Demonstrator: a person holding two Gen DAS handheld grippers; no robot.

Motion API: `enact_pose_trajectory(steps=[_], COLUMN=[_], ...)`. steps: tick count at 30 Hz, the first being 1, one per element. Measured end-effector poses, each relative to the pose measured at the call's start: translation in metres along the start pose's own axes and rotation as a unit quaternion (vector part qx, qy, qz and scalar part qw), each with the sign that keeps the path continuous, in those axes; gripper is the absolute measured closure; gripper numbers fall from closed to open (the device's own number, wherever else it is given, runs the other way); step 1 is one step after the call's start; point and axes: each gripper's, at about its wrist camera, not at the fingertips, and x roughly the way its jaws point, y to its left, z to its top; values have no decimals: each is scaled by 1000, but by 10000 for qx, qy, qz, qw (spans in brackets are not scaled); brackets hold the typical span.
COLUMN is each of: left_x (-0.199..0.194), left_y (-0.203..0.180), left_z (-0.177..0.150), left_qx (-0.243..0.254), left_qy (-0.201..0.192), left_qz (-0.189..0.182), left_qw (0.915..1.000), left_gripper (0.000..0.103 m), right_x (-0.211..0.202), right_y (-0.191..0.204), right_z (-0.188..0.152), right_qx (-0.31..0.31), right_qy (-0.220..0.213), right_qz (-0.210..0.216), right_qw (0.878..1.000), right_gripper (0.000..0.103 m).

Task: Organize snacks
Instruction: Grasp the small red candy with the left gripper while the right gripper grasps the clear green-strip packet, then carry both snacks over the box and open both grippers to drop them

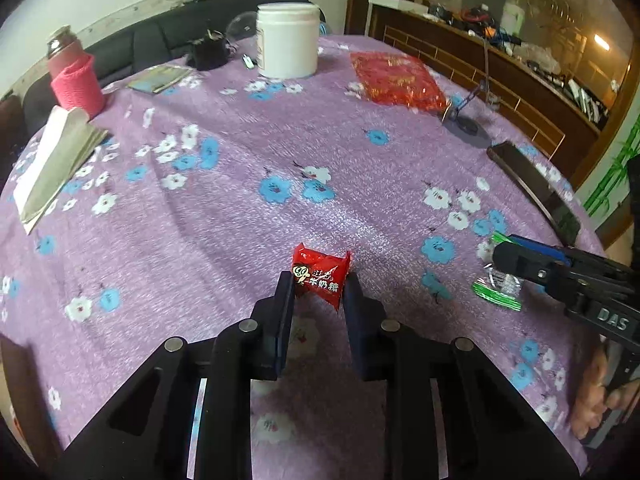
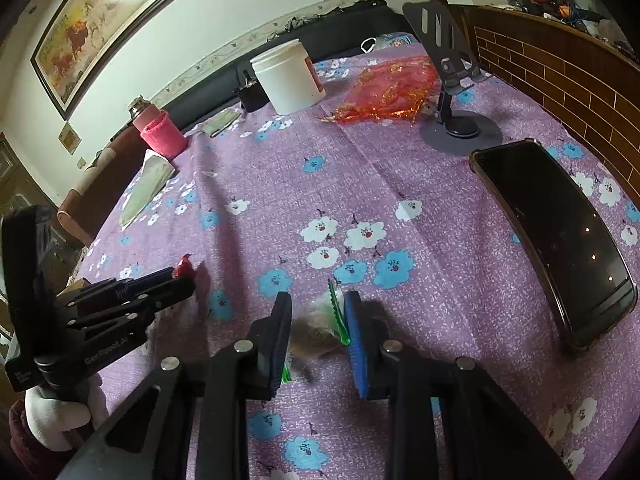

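A red candy packet (image 1: 320,278) is between the fingertips of my left gripper (image 1: 319,286), which is shut on it just above the purple flowered tablecloth (image 1: 248,208). In the right wrist view that gripper (image 2: 180,278) shows at left with a bit of the red packet (image 2: 184,268). My right gripper (image 2: 318,320) straddles a clear snack packet with green edges (image 2: 326,320) lying on the cloth; the jaws stand apart on either side and seem to touch it. In the left wrist view it sits under the right gripper's tip (image 1: 498,258) as a green-edged packet (image 1: 498,290).
A white tub (image 1: 287,40), a red mesh bag (image 1: 396,78), a phone stand (image 2: 452,80), a black phone (image 2: 556,236), a pink-sleeved bottle (image 1: 74,76) and folded paper (image 1: 56,160) lie on the round table. A wooden counter stands at right.
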Motion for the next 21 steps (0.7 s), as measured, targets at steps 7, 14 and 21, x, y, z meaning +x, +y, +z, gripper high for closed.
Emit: enact_pose_trajectory(steps=[7, 14, 21], left_x=[-55, -122, -193], left_y=[9, 49, 126], left_z=[-19, -65, -124], left_qx=[-330, -950, -1750], left_qy=[-411, -732, -1021], left_qz=[-107, 48, 722], left_qw=[9985, 9928, 9766], left_gripper=[80, 80, 79], right_x=[-8, -17, -37], right_y=[0, 14, 75], right_z=[1, 0, -6], right_qx=[24, -198, -632], right_qy=[-151, -288, -175], right_qz=[294, 422, 870], right_qw=[9995, 9985, 9940], right_gripper=[74, 74, 74])
